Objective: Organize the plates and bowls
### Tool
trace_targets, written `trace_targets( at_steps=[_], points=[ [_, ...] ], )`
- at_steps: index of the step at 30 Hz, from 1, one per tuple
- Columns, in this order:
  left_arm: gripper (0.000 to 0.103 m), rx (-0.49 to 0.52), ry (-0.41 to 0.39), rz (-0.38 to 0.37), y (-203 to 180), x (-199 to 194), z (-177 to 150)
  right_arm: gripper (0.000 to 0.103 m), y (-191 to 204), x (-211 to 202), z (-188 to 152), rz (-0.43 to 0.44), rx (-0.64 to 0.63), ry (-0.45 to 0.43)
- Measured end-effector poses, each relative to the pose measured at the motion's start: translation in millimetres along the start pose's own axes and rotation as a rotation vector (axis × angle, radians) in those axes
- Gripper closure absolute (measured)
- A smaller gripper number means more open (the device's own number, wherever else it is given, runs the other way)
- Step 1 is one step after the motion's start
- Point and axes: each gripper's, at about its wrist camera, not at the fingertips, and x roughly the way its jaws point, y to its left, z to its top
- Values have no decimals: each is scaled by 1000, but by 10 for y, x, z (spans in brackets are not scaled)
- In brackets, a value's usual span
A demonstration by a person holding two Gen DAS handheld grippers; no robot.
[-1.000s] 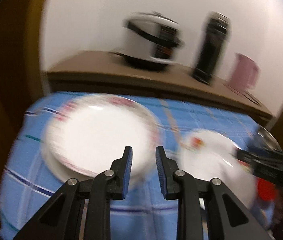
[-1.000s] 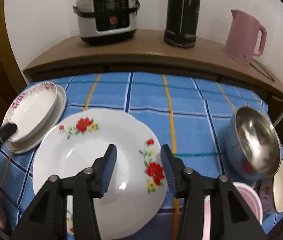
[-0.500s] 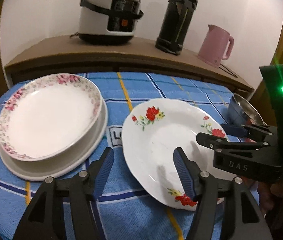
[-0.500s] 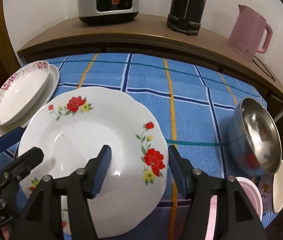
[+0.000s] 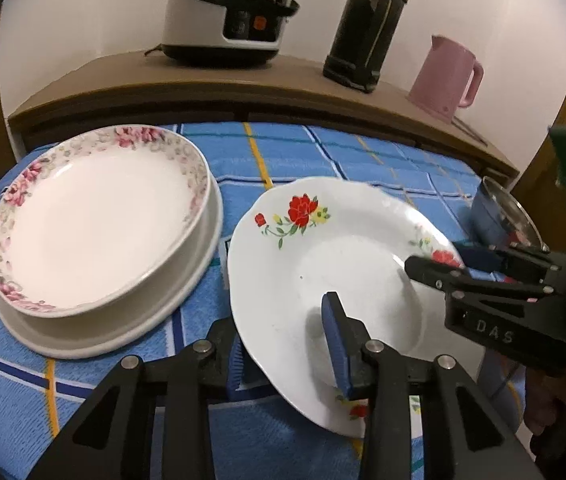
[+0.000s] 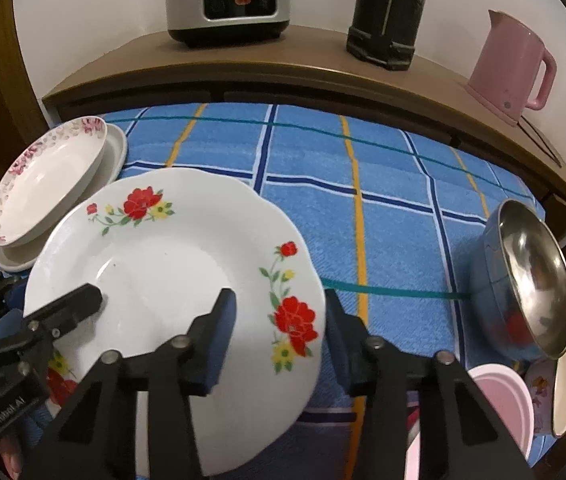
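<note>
Both claws have just been closing on the flowered plate (image 6: 171,280): left claw (image 5: 287,344) pinches its near-left rim, right claw (image 6: 279,336) its right rim. Next, a level lift onto the stacked plates (image 5: 95,220) to the left.

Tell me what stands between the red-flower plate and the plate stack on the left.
Nothing visible. The red-flower plate, with both grippers' jaws straddling its rim, sits beside the pink-rimmed plate stack; only bare blue tablecloth lies between them.
</note>
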Motion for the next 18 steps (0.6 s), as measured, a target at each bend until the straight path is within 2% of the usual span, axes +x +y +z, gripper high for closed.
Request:
trace_targets(
  at_steps=[5, 12, 18],
  points=[
    [65, -29, -56, -20, 61, -97, -3, 64, 20, -24, -63, 41, -4, -16],
    [65, -34, -88, -27, 81, -148, 1, 68, 7, -188, -91, 67, -6, -80],
    [65, -7, -150, 35, 10, -257, -13, 69, 56, -325, -100, 89, -16, -122]
  ],
)
